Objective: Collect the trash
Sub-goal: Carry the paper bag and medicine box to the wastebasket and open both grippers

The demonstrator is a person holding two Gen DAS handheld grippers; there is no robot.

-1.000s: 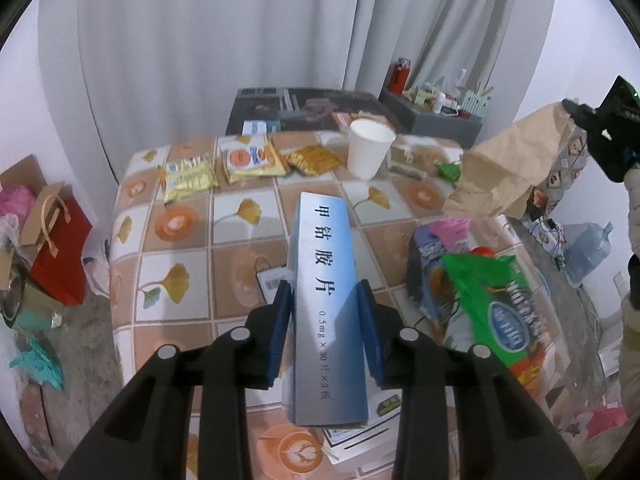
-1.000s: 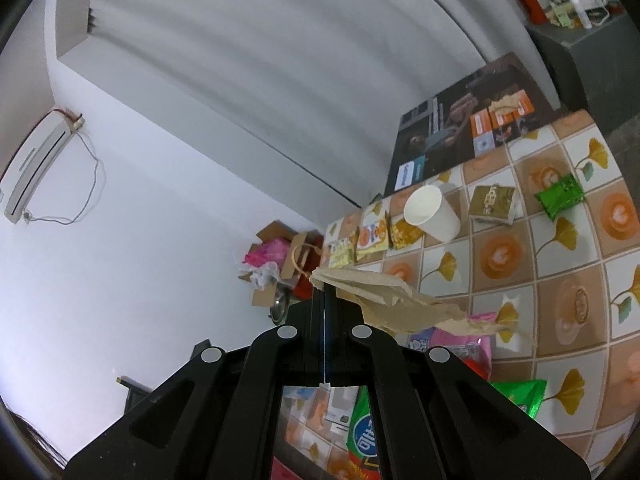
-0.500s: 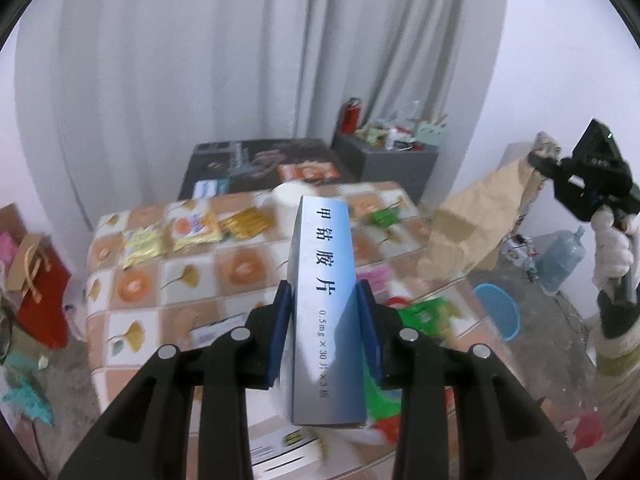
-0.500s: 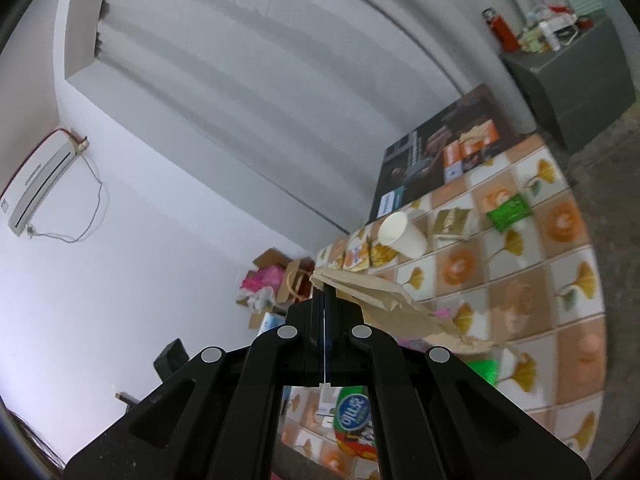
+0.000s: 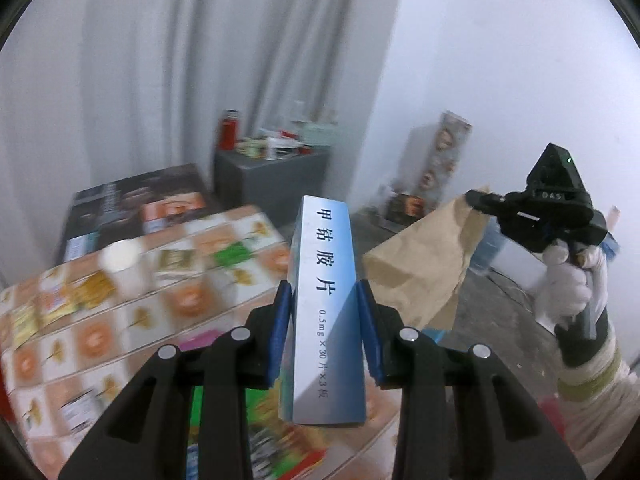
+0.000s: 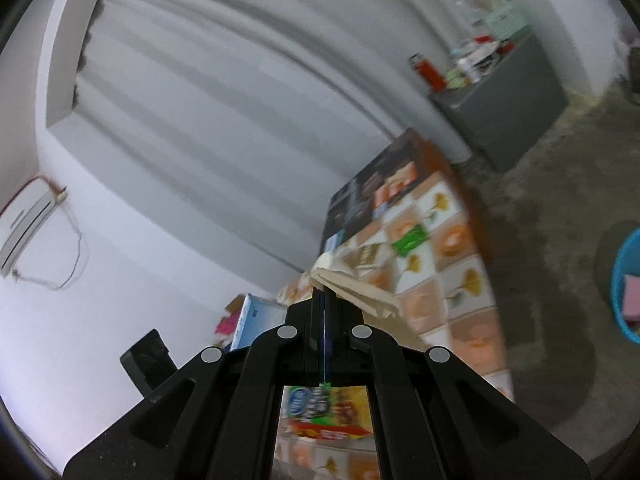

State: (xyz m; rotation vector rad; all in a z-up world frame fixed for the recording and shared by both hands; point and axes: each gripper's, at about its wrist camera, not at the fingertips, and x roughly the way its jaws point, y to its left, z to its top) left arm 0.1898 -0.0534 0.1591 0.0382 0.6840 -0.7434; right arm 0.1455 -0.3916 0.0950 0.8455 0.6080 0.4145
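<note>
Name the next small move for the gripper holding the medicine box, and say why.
Probably carry the medicine box rightward to the paper bag. The left gripper has its jaws clamped on the box, lifted clear of the table, while the right gripper pinches the bag's top edge and holds it up beside the table. The bag's opening is not visible, so alignment needs checking.

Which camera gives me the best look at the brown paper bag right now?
The left wrist view: the paper bag hangs in full, its top corner pinched by the right gripper. The right wrist view shows only a crumpled strip of it at the shut gripper's tips.
</note>
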